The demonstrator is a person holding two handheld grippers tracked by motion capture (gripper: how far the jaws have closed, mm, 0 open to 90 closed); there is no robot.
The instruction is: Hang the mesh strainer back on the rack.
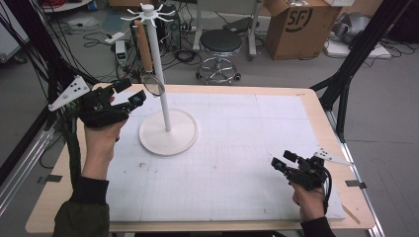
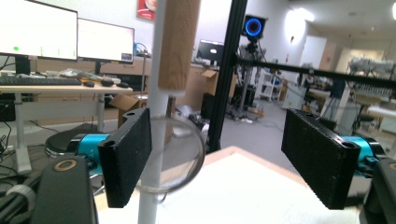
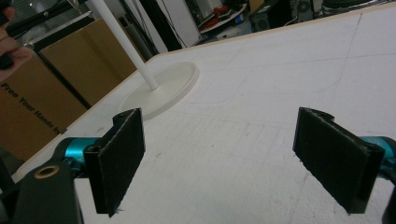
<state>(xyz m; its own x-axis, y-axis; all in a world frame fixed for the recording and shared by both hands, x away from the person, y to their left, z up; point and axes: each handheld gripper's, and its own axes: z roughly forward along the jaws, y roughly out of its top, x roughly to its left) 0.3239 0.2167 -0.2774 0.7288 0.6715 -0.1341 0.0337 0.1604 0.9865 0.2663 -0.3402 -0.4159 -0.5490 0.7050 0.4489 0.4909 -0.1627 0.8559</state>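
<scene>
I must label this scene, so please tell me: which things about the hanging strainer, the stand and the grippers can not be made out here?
- Strainer: in the high view its hanging point on the hook ring is too small; in the left gripper view the handle is cut off by the top edge.
- White stand: its top is cut off in the right gripper view.
- Left gripper: a jaw pad hides part of the strainer rim, so contact is unclear.
</scene>
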